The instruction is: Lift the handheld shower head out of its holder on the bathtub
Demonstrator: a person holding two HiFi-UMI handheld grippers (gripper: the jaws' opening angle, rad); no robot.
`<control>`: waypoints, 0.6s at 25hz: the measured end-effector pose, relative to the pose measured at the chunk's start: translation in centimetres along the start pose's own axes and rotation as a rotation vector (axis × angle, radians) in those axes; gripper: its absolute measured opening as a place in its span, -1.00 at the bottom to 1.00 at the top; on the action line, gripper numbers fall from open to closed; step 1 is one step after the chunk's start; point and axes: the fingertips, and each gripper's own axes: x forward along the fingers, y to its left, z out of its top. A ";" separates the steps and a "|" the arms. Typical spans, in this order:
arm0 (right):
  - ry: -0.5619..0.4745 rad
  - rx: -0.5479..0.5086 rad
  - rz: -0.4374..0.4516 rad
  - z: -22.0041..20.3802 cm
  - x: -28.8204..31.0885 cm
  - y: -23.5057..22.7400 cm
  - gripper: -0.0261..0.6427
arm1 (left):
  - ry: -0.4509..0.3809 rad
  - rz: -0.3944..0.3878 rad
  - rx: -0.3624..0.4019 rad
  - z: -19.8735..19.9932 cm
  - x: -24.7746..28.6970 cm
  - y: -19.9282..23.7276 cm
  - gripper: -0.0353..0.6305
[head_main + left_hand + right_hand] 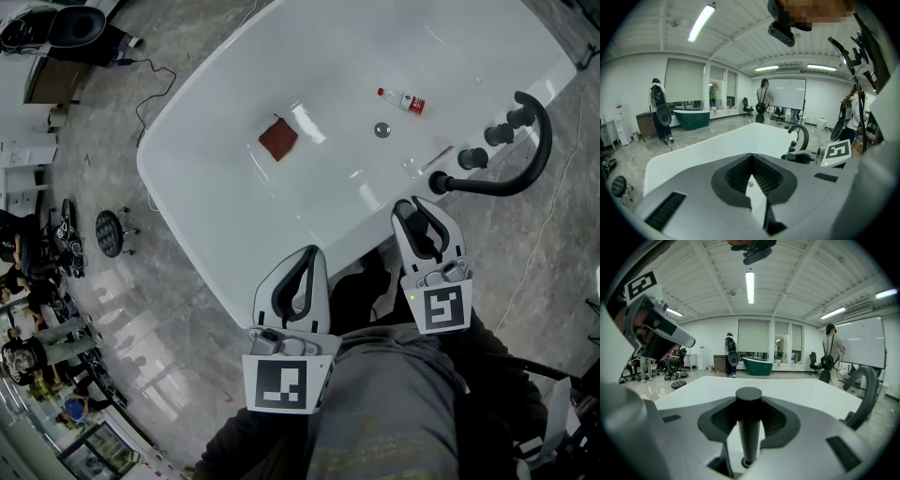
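Note:
The black handheld shower head [749,427] stands upright between the jaws of my right gripper [749,399], its foot in a small ring at the bottom. The pads look closed against its handle. From the head view, the right gripper [422,204] reaches over the near rim of the white bathtub [187,202], with the dark shower head [420,234] between its fingers. My left gripper [312,251] hangs beside it at the tub's edge, its tips together and nothing held. In its own view the left gripper [751,161] faces the tub.
A black curved spout [525,159] and two knobs [473,157] stand on the rim just right of my right gripper. In the tub lie a red pad [277,139], a small bottle [403,99] and the drain [382,129]. A stool [109,232] and people are at the left.

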 end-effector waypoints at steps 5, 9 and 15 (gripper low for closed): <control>-0.013 -0.004 -0.002 0.8 -0.4 -0.5 -0.52 | -0.002 -0.002 0.009 0.6 -0.3 -0.5 -0.89; -0.021 -0.005 0.000 1.6 -0.7 -0.7 -0.52 | -0.008 0.003 0.005 1.3 -0.7 -0.8 -0.89; -0.028 -0.001 0.002 2.3 -0.8 -0.6 -0.52 | -0.005 0.009 0.005 1.6 -1.3 -0.8 -0.89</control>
